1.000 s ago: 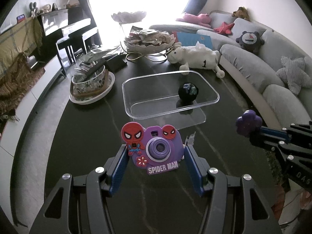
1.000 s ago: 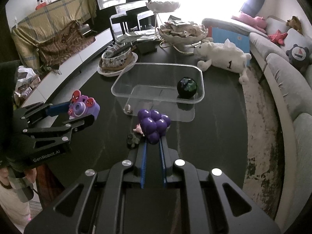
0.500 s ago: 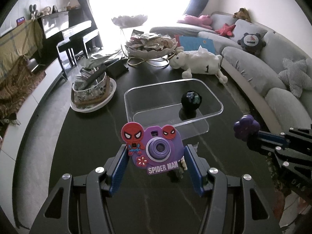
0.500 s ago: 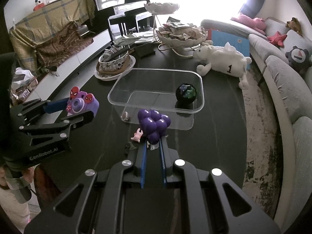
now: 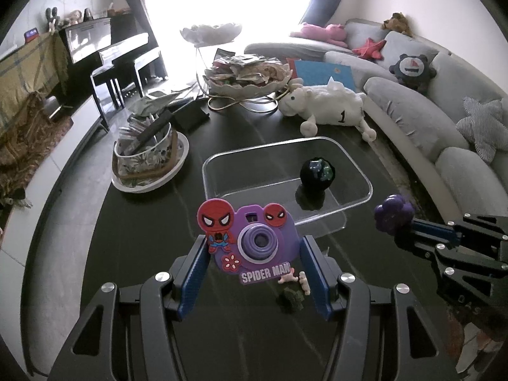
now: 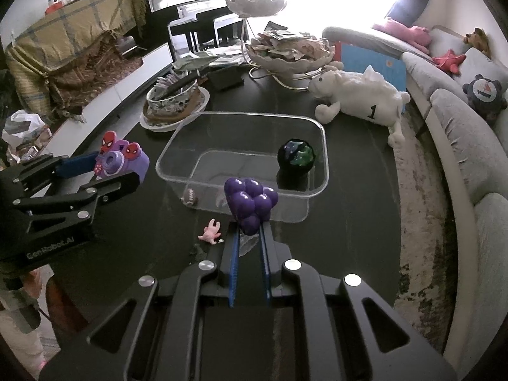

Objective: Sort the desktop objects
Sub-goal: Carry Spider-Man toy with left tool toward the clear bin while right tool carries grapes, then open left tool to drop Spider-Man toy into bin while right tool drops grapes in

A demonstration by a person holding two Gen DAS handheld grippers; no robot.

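My left gripper (image 5: 254, 247) is shut on a purple Spider-Man toy camera (image 5: 250, 238) and holds it above the dark table, short of the clear plastic bin (image 5: 349, 165). My right gripper (image 6: 250, 219) is shut on a purple toy grape bunch (image 6: 250, 203) just in front of the bin's near wall (image 6: 241, 187). A dark globe ball (image 6: 297, 155) lies inside the bin. A small pink figure (image 6: 210, 231), a tiny football (image 6: 190, 195) and a dark green toy (image 5: 290, 298) lie on the table near the bin.
A white plush sheep (image 6: 362, 98) lies behind the bin. A patterned bowl on a plate (image 6: 173, 101) stands at the left. A tiered dish of packets (image 6: 289, 50) stands at the back. A grey sofa (image 6: 460, 133) runs along the right.
Both grippers have risen and moved forward toward the bin with their toys. The small pink and green toys have come into the left wrist view.
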